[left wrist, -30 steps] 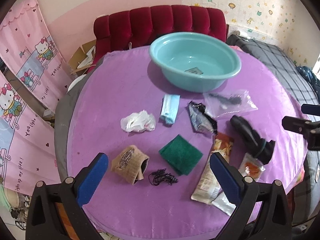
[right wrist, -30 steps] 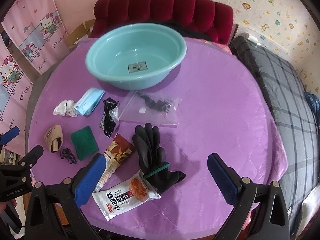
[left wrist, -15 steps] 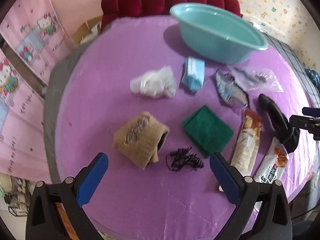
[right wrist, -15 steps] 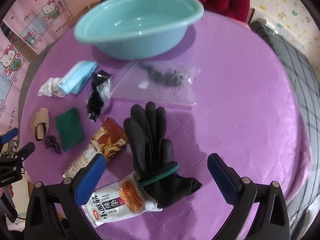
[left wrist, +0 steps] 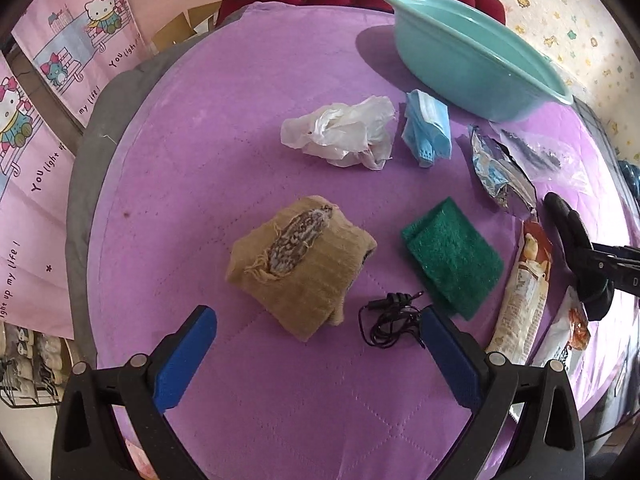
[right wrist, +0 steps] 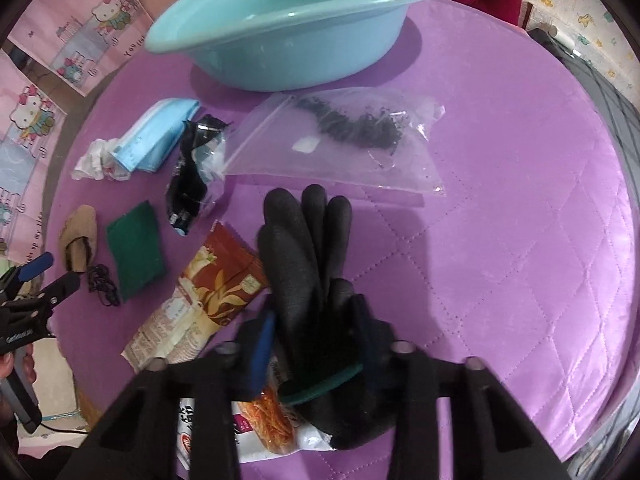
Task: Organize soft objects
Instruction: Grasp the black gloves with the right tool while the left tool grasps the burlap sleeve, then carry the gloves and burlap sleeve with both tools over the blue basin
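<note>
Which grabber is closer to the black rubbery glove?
Right. The right gripper has just been closing around the black rubbery glove; the left gripper is open over the tan knitted cloth.

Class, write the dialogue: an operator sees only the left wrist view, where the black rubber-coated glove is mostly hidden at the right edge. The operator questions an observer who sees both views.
Operator: Is the right gripper on the black rubber-coated glove yet?
Observer: Yes. Its jaws have just been closing, and the blue pads now appear to pinch the glove across the palm, just above the green-edged cuff.
Operator: What lies under that cuff?
Observer: One end of a white snack packet; the cuff rests over it, while the glove's fingers point away towards the clear plastic zip bag.
</note>
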A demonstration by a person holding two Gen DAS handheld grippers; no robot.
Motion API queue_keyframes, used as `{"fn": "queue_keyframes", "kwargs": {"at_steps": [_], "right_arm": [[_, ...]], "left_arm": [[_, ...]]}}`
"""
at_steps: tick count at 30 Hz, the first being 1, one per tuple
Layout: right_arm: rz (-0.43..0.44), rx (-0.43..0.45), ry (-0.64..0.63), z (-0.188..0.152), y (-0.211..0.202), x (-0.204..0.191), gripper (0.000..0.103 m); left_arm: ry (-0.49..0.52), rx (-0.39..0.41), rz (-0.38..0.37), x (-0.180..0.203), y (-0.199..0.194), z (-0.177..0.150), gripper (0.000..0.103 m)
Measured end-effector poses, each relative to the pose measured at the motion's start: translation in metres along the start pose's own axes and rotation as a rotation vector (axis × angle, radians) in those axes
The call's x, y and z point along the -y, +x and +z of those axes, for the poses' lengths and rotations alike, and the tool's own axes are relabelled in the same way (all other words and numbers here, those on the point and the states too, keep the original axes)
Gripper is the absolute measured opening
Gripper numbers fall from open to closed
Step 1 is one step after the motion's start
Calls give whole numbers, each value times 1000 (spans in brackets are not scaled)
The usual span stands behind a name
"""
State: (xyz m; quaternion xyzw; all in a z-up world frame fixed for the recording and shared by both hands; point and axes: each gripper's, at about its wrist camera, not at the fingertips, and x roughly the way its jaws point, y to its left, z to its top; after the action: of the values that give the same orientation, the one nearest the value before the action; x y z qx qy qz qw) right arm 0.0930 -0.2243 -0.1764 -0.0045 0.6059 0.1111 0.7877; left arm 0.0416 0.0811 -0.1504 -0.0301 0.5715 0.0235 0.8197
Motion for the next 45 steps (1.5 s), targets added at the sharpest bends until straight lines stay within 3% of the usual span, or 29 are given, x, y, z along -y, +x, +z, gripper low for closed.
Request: {"fn": "queue_keyframes", "kwargs": {"at_steps": [4,15,16,18,20,23,33,38,45], "right_arm": [[1,22,4,-2,-9,3,23],[34,21,-2,-11,-33,-1,23],[34,23,-3,-12,-36,-2,23],[32,29,-3,-13,-39,-5,23],[28,34,-2,-13,-43,-6,23],[23,41,1,-14,-46,-5,23],[-3,46,5,-14,-53,-9,23],[-13,55,-7,-12,-61,-16,23],[-26,57,7,-6,-72,-21,24]], "left_arm": [[-11,-7,-7,-4,4,7,103],[-25,6,-20,-11,19,30,102],[-21,7,-18,-11,21,31,97],[-14,6,-19,-11,25,36,75],[-8,7,-18,-11,26,38,46],[-5,-2,-22,-13,26,40,28],[14,24,-62,-24,6,42,25],[42,41,-76,-22,-22,26,25],[100,59,-90,-5,-39,26,25]]}}
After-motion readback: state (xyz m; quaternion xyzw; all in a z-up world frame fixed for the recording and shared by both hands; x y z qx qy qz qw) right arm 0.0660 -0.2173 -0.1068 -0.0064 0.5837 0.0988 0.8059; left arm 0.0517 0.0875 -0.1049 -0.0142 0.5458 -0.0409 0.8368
